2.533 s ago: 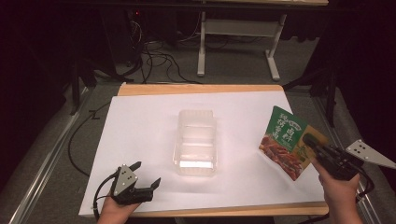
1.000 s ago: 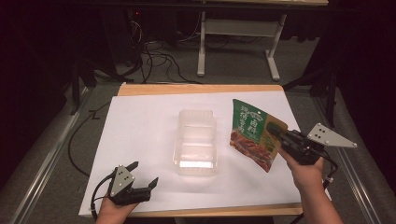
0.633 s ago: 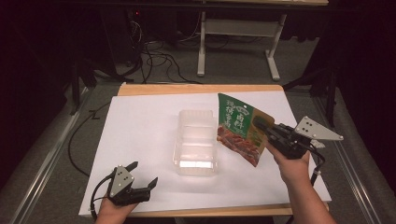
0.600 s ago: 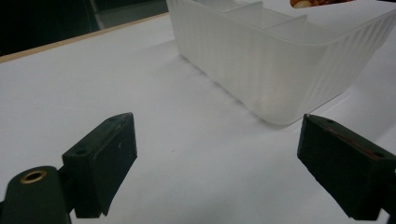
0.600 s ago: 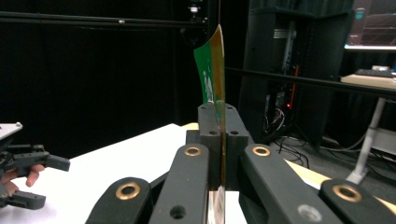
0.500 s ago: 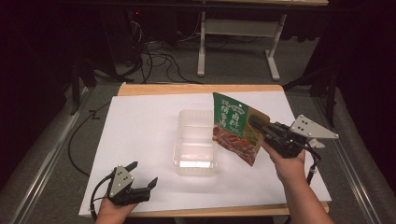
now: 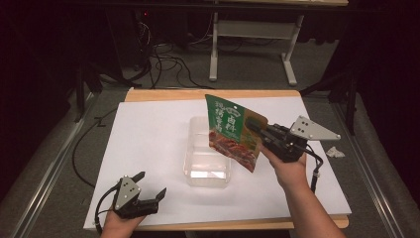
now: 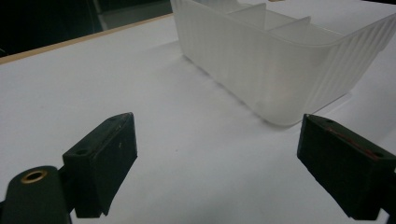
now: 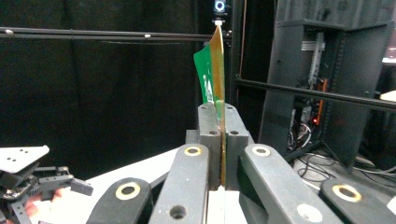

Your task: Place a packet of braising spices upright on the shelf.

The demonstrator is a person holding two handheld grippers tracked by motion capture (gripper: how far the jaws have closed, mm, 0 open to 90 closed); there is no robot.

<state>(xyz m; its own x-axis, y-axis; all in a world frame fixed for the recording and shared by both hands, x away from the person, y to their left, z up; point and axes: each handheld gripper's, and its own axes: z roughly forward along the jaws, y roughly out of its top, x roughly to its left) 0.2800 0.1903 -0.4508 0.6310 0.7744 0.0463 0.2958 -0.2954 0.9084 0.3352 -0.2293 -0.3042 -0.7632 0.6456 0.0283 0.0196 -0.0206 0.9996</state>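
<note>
A green snack pouch (image 7: 233, 130) with a food picture hangs tilted in the air, over the right edge of a clear plastic divided box (image 7: 208, 152). My right gripper (image 7: 254, 125) is shut on the pouch's right edge. In the right gripper view the pouch (image 9: 212, 74) stands edge-on, pinched between the closed jaws of the right gripper (image 9: 218, 116). My left gripper (image 7: 150, 184) rests open at the table's front left. In the left gripper view the box (image 8: 275, 56) lies ahead, to the right, and nothing is between the jaws of the left gripper (image 8: 224, 149).
A white sheet (image 7: 148, 144) covers the wooden table (image 7: 163, 94). A small crumpled white scrap (image 7: 335, 151) lies near the right edge. Cables and a white desk frame (image 7: 252, 34) stand on the floor beyond the table.
My right gripper has carried the pouch leftward and slightly up, from the right side of the table to above the box's right edge. The left gripper has stayed where it was.
</note>
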